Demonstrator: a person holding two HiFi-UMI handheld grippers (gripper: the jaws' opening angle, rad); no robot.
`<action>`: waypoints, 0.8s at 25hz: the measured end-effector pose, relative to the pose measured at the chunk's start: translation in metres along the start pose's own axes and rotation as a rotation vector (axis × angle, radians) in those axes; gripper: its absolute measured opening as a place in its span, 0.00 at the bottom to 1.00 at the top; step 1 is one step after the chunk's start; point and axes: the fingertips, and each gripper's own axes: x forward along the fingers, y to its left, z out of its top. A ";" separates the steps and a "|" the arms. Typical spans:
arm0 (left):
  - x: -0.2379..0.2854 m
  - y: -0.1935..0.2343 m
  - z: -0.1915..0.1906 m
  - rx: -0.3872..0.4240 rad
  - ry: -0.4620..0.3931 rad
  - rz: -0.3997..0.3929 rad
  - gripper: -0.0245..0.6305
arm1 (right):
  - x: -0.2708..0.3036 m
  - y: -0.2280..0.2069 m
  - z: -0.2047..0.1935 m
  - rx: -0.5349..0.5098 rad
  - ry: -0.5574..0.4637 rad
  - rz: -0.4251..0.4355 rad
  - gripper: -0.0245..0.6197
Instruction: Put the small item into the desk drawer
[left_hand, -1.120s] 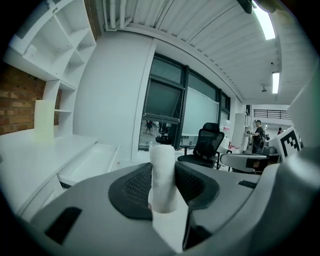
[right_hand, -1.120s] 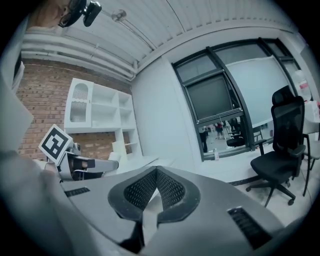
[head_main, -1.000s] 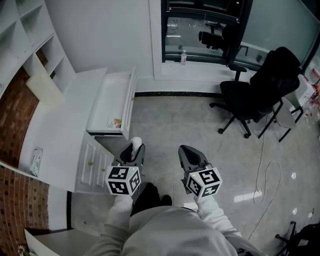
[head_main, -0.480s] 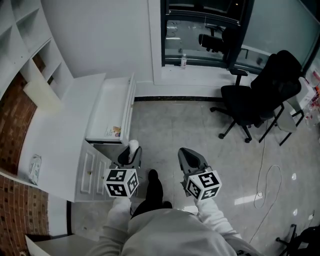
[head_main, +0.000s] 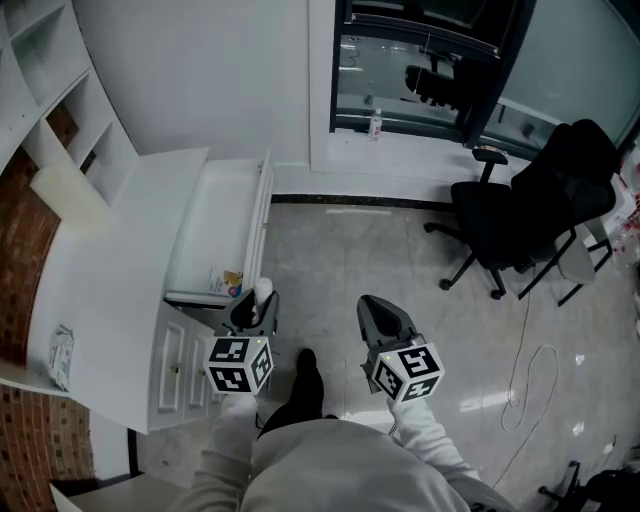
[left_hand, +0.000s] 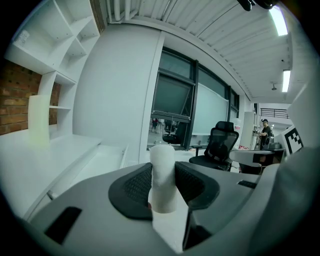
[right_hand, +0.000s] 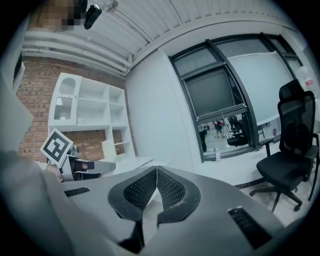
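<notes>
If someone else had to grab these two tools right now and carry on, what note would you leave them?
Left tool: shut on a small white cylinder, held upright.
Right tool: shut, empty.
Drawer: open, pulled out of the white desk. The left tool is at its near end, not yet over it.
Done: cylinder in hand, drawer open.
Left: bring the cylinder over the drawer, lower it in, let go. Closing the drawer probably comes after.
</notes>
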 end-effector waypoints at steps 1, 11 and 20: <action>0.007 0.006 0.003 -0.001 0.001 0.001 0.26 | 0.010 -0.002 0.002 0.002 0.003 0.001 0.08; 0.065 0.072 0.032 -0.001 0.007 0.007 0.26 | 0.114 -0.002 0.022 -0.001 0.021 0.037 0.08; 0.094 0.110 0.052 -0.002 -0.009 -0.004 0.26 | 0.173 0.004 0.033 -0.010 0.025 0.053 0.08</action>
